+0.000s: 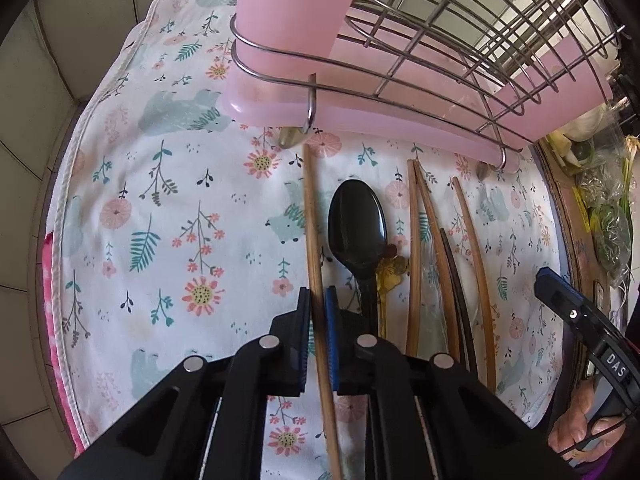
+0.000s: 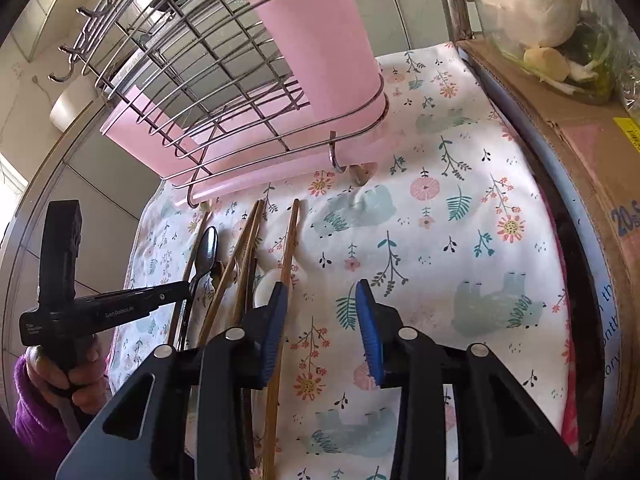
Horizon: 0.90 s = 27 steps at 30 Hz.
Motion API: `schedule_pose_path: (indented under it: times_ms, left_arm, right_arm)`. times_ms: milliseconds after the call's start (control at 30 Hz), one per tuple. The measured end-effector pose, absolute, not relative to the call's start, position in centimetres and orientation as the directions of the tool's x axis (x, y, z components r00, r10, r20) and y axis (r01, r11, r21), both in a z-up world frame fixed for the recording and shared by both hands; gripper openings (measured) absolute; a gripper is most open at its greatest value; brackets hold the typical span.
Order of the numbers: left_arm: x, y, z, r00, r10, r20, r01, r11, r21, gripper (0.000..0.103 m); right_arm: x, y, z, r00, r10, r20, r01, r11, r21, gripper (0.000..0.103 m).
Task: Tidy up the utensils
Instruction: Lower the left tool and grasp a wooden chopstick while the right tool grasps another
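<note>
Between left gripper (image 1: 319,322) pads — leftmost chopstick (image 1: 313,240); right gripper (image 2: 322,320) agape.

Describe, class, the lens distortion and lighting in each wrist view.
Left wrist view: fisheye bending curves the chopsticks and the cloth's edge; dark corners; soft daylight, with a glossy reflection on the black spoon. Right wrist view: the wire rack bows outward, the cardboard box curves, and the window light at far left is blown out.
</note>
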<state>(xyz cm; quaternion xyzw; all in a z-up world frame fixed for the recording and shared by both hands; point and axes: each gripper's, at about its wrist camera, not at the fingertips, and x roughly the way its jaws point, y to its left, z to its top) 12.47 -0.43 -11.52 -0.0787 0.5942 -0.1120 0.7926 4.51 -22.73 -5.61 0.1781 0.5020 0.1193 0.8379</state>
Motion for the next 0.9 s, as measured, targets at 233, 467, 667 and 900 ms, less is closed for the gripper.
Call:
schedule_pose_path:
  times_ms: [233, 467, 667, 900]
  left_arm:
    - [11.6, 3.1, -10.5, 0.282, -0.242, -0.928, 0.053, 0.970, -0.237, 0.006]
    - [12.2, 4.2, -11.1, 0.224, -0.205, -0.953, 0.082, 0.978, -0.191, 0.006]
    - [14.4, 3.0, -11.3, 0.145, -0.188, -0.971, 0.137, 0.976, -0.169, 0.020]
    - [15.8, 2.8, -11.3, 0.079, -0.175, -0.981, 0.119, 0.979, -0.165, 0.016]
  right_arm:
    - [7.3, -19.8, -6.6, 0.387, 0.396, -0.833, -0.049, 0.911, 0.410, 0.027]
    - [10.3, -17.1, -8.4, 0.306, 0.334, -0.891, -0.039, 0.940, 0.339, 0.027]
    - [10.5, -17.4, -8.4, 0.304, 0.323, -0.896, -0.049, 0.945, 0.324, 0.008]
    - [8.9, -20.0, -7.9, 0.343, 0.373, -0.862, -0.030, 0.922, 0.387, 0.007]
